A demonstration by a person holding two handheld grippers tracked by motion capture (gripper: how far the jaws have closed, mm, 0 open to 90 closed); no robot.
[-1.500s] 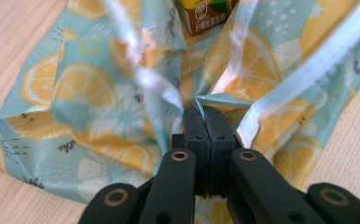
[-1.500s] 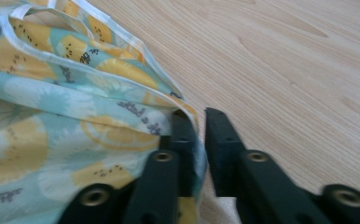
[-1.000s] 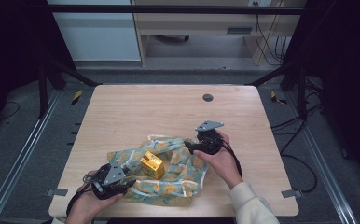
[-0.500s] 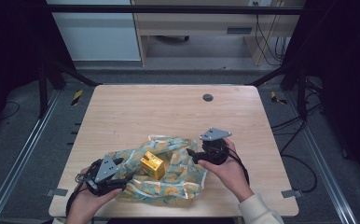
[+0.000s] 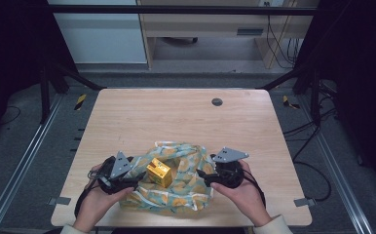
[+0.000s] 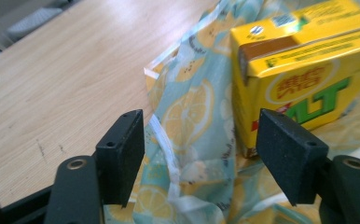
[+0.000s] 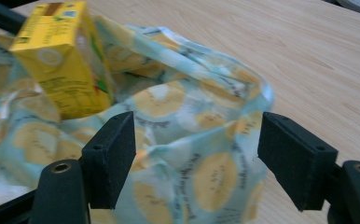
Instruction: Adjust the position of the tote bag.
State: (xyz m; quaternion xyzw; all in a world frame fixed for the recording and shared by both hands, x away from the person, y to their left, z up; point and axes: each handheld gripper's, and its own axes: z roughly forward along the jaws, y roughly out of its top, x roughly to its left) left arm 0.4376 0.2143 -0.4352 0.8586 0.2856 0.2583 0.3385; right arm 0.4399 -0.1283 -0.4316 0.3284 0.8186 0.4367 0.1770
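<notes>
Two hand-held grippers flank cloth (image 5: 176, 187) (box (image 5: 159, 172) atop).

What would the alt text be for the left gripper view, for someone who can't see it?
Two black tongs stand open over a crumpled lemon-print cloth, with a fold of it between them. A yellow drink carton stands on the cloth just beyond, and a pale wooden table stretches to the left.

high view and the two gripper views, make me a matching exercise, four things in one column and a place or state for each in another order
1. yellow carton
2. lemon-print cloth
3. left gripper
4. dark round spot

a. jaws open, a cloth fold between them
b. far on the table, away from the cloth
c. stands on the cloth
d. spread under the carton, between the grippers

Pairs: 1-c, 2-d, 3-a, 4-b
</notes>
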